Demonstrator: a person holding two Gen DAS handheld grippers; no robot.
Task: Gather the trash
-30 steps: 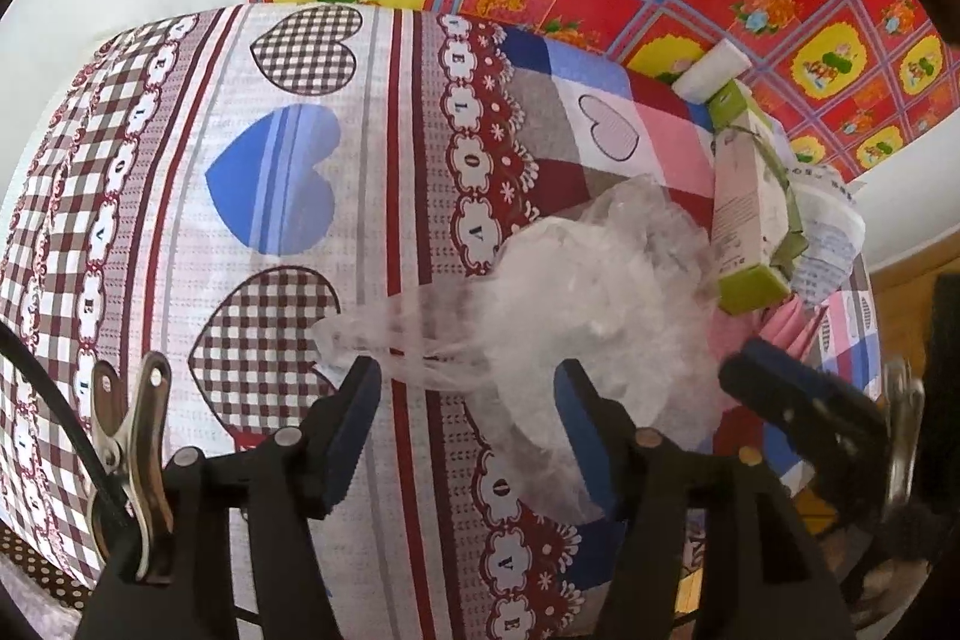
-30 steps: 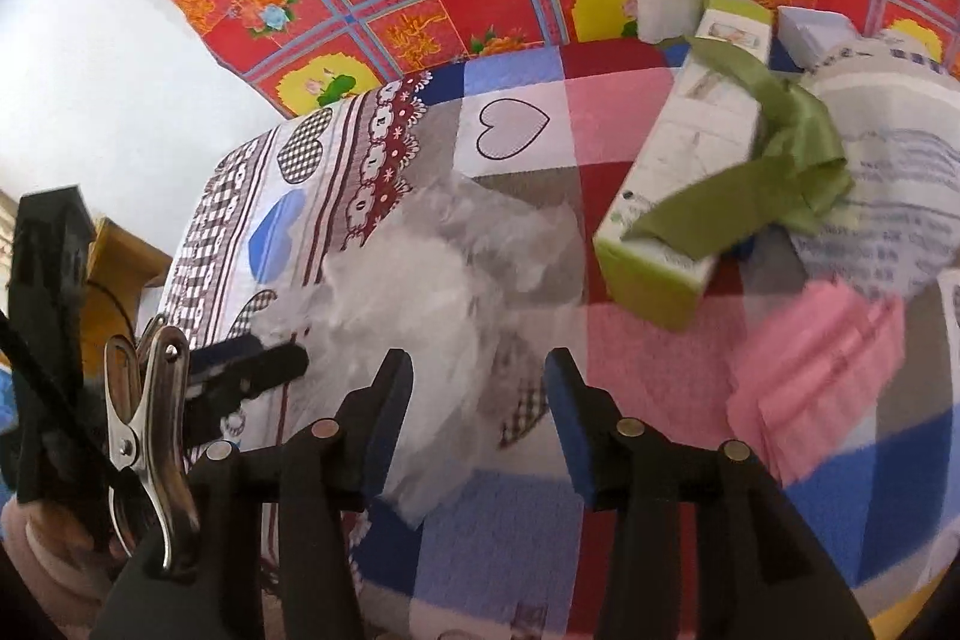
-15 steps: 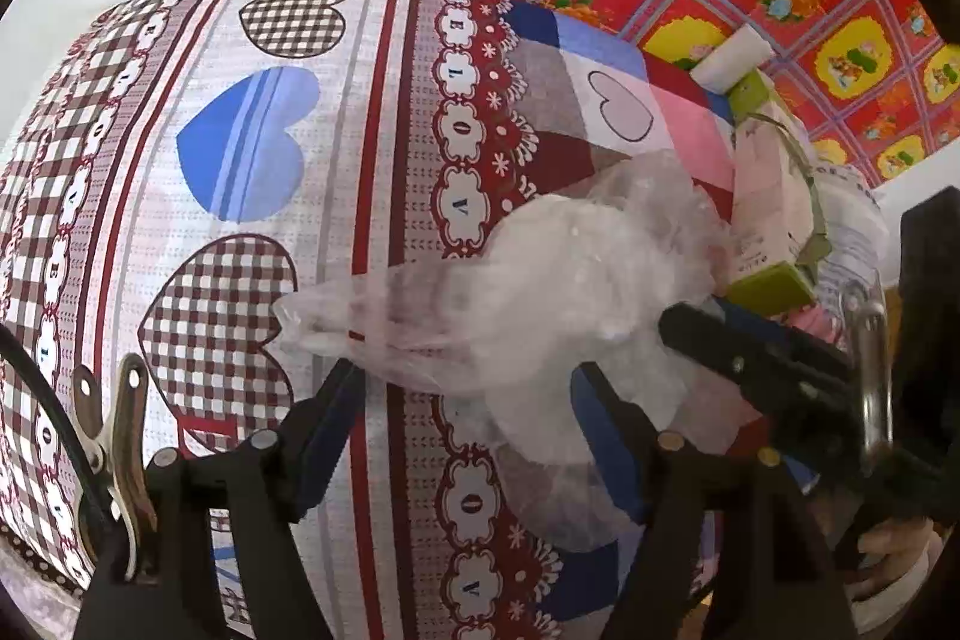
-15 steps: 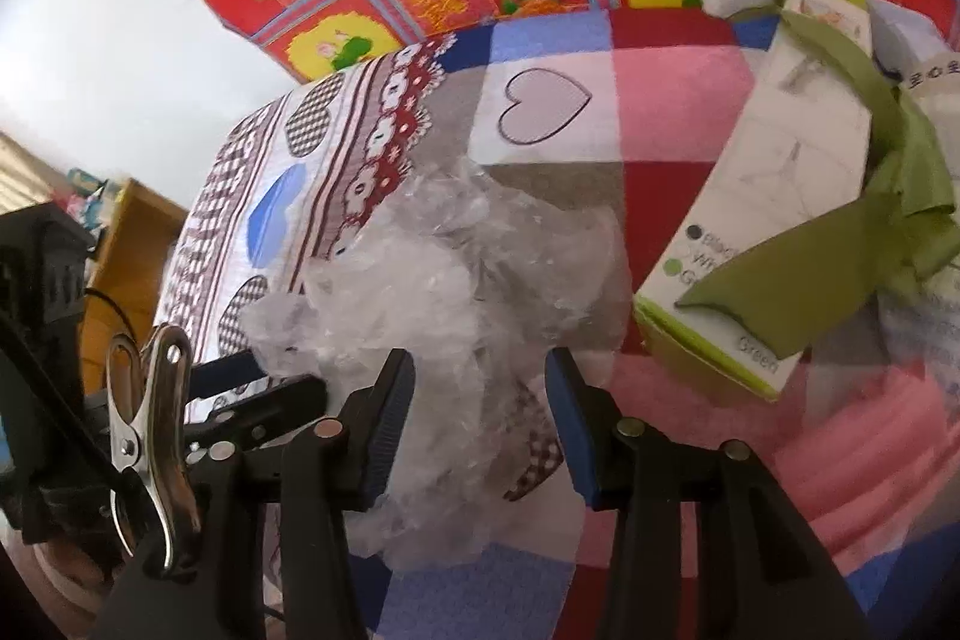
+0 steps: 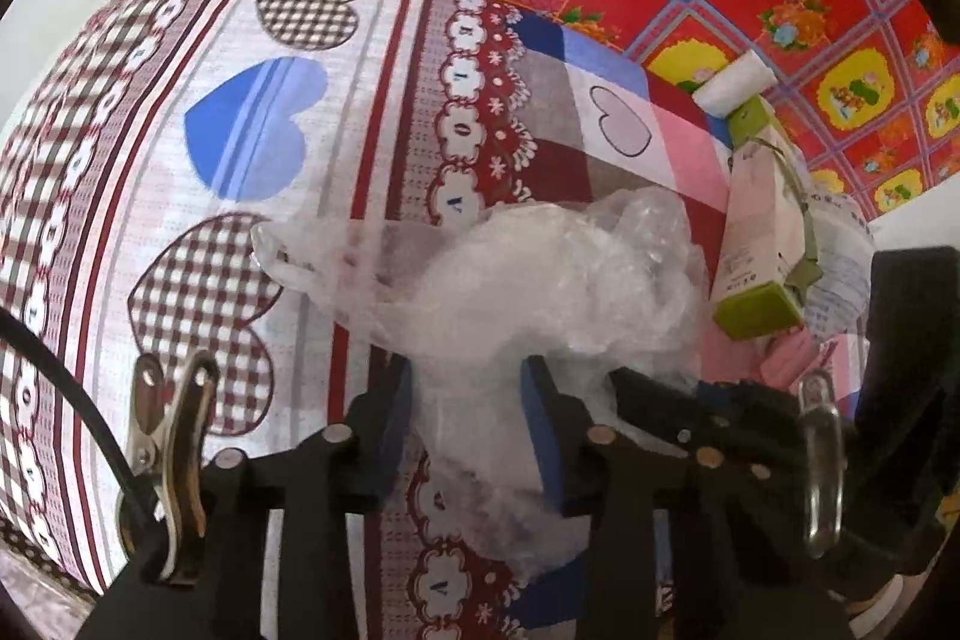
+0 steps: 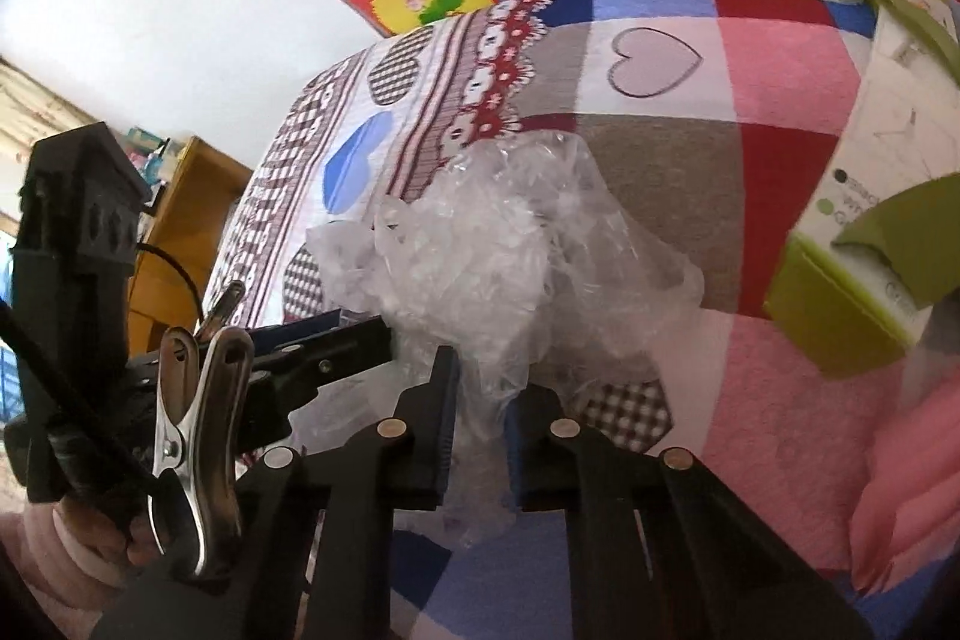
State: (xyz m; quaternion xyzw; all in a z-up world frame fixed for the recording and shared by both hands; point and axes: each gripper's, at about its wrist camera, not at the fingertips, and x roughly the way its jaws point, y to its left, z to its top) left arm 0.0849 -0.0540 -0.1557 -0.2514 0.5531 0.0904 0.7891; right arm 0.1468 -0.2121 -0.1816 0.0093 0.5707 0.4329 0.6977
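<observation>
Between both closing grippers (pinched): the plastic bag (image 5: 540, 292).

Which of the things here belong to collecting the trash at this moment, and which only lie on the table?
In use:
- crumpled clear plastic bag
- left gripper, closing, bag between its fingers
- right gripper, closing on the bag

Lying about:
- white and green carton
- white roll
- printed paper
- pink paper
- patterned tablecloth
</observation>
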